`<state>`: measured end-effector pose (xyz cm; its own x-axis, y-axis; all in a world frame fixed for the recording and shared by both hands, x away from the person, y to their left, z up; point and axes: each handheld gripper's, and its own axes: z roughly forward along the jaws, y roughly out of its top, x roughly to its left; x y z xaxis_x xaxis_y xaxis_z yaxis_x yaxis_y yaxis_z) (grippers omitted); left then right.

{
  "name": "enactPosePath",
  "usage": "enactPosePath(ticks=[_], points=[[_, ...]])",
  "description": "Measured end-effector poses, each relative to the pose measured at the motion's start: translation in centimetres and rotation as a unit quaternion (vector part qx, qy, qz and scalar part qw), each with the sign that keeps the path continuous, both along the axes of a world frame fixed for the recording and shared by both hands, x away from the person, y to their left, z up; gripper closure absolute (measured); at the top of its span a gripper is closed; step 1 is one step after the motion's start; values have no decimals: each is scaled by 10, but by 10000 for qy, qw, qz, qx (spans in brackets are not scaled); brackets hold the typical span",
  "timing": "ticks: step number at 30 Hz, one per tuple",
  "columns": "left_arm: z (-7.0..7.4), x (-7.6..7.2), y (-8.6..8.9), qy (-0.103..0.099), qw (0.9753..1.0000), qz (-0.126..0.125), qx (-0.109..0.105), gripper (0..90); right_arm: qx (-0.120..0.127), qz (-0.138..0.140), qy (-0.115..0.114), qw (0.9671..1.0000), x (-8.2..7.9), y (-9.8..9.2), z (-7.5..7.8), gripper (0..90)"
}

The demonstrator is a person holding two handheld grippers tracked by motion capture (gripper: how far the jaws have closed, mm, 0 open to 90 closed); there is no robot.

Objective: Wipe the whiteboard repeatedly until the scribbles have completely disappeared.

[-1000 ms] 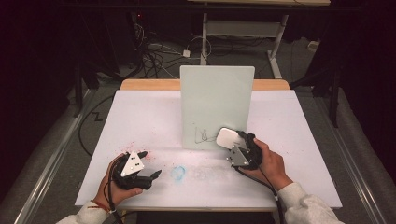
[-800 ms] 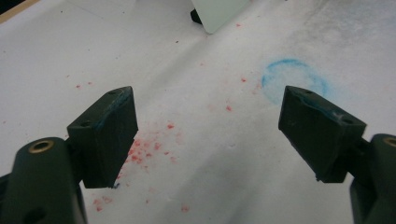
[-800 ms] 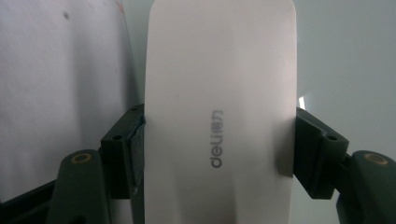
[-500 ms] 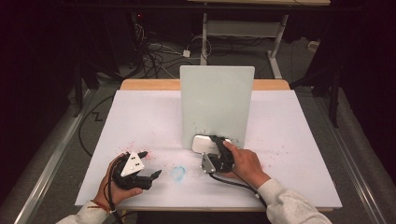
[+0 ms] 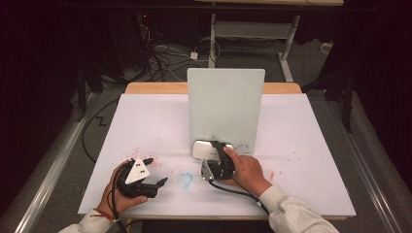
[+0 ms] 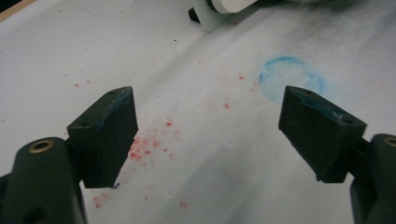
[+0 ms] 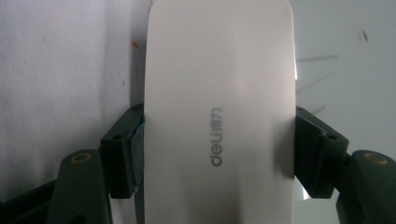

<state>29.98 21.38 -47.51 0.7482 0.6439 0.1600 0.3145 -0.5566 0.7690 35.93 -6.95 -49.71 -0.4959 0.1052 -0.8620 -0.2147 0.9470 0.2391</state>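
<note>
A blue ring stain [image 5: 185,179] marks the white table [image 5: 145,121] at six o'clock. Red specks [image 6: 144,149] lie at eight o'clock, cables [image 5: 165,53] at eleven.

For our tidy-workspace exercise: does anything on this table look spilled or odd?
Yes. Red specks and a smudged blue ring stain the white paper table cover, like leftover marker dust. The upright whiteboard carries faint pen marks.

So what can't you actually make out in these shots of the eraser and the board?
- Eraser: the right gripper view cuts off its near end; its wiping face is turned away.
- Board: in the high view the eraser and right hand cover its lower edge, and its faint marks are too small to read.
- Left gripper: open, with its body out of frame.
</note>
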Motion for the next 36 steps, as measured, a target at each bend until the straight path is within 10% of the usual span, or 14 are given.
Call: enactPosePath(ticks=[25, 36], points=[[1, -1, 3, 10, 10000, 63, -15, 187, -211, -745, -76, 9970, -5, -110, 5, 306], [0, 0, 1, 29, 10000, 48, 5, 188, -270, -767, -120, 9966, -4, -104, 4, 305]])
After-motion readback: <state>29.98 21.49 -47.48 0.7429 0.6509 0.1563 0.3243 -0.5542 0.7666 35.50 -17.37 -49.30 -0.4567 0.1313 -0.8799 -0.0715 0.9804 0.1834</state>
